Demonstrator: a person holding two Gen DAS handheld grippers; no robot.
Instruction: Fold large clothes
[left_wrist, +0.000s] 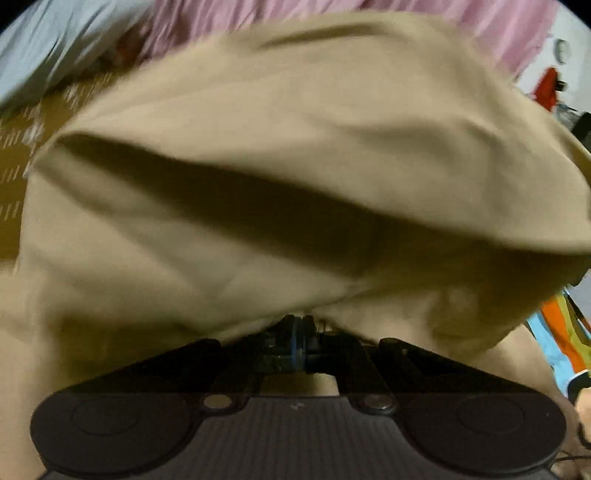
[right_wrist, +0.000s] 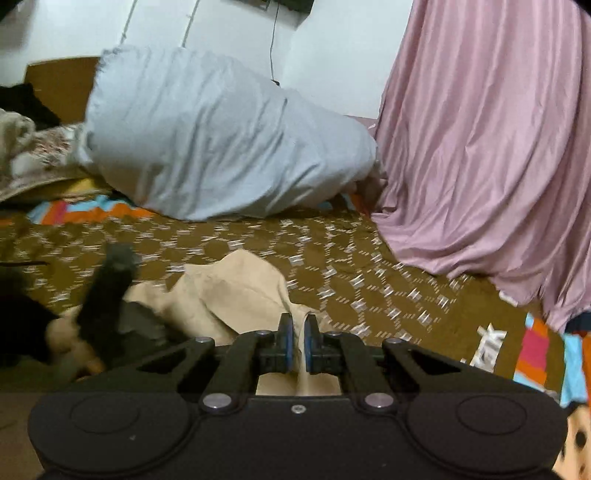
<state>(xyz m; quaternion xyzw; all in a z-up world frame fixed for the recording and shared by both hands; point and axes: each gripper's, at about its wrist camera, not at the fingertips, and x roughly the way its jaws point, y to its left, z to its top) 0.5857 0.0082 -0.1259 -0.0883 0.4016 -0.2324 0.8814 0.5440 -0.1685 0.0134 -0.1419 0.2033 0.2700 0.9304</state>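
Your left hand-held gripper (left_wrist: 298, 325) is pinching the tan garment (left_wrist: 295, 166), which billows up and fills its view. Your right hand-held gripper (right_wrist: 298, 341) pinches a fold of the same garment above the patterned bed (right_wrist: 369, 266), near the pillow (right_wrist: 221, 140).

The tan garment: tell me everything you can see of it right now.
The tan garment is plain, matte woven-looking cloth, crumpled, with a deep fold across its middle. It lies bunched on the brown patterned bedspread. The left gripper is shut on a pinch of it; the right gripper clamps another edge between its blue pads. Blur hides seams and buttons, so what kind of garment it is stays unclear.
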